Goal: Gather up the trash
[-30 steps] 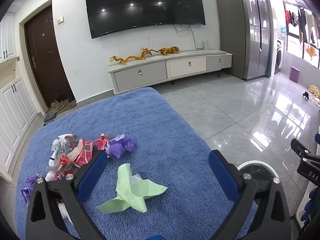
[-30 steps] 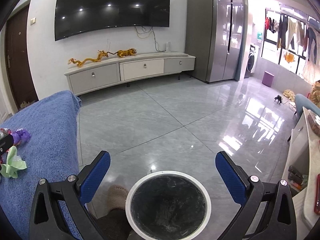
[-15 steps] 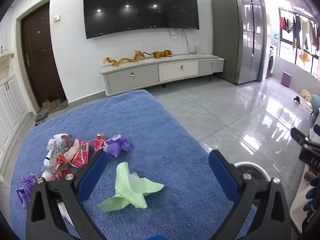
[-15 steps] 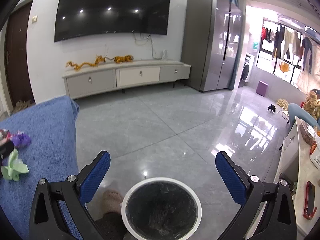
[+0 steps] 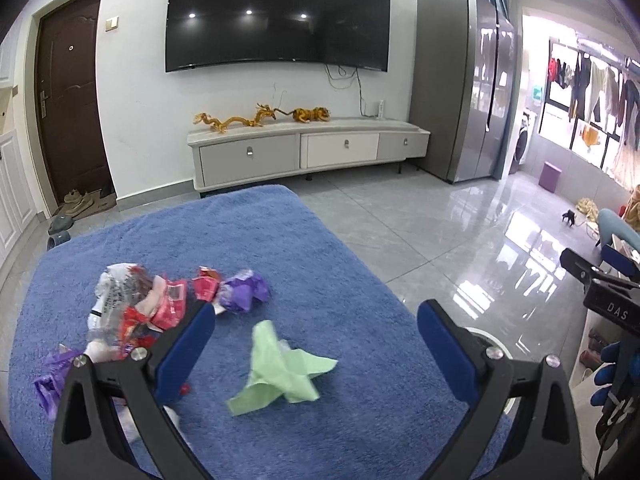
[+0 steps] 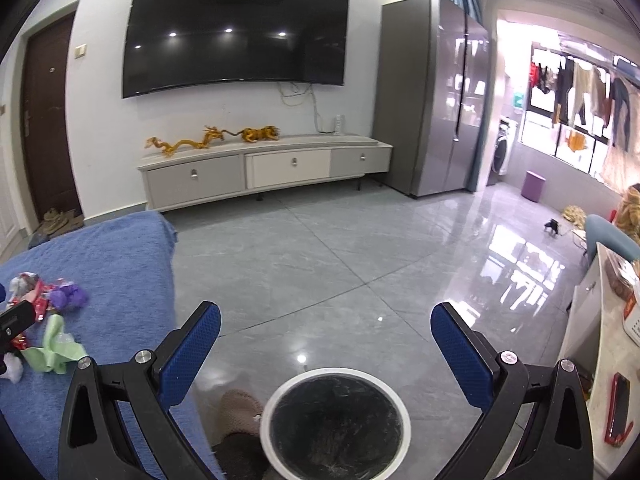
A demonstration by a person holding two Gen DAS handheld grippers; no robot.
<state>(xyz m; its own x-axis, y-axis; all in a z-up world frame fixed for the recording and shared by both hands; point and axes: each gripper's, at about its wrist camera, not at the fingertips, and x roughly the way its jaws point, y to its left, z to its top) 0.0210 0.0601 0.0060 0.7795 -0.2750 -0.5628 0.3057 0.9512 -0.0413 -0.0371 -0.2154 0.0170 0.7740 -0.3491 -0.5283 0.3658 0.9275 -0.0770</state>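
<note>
A: Both tongs are spread wide and hold nothing. The left tongs [image 5: 316, 338] hang over the blue worktop [image 5: 340, 264], and the green paper [image 5: 280, 372] lies on it just ahead, between their two fingers.

B: And the other trash?

A: The wrappers [image 5: 140, 308] are heaped by the left finger, and the purple wrapper [image 5: 244, 290] lies a little beyond it. The right tongs [image 6: 326, 340] hang over the floor, with the bin [image 6: 335, 420] directly below and between their fingers.

B: How to do the pick well, in your opinion?

A: I would lower the left tongs straight down around the green paper and close on its thick crumpled middle, not on a thin flap, which could slip or tear. The pile cloth is soft, so the fingers can press into it a little.

B: What is not clear?

A: The left finger covers part of the heap, so I cannot count the pieces. The near rim of the bin is cut off, and its dark inside is hard to read.
</note>
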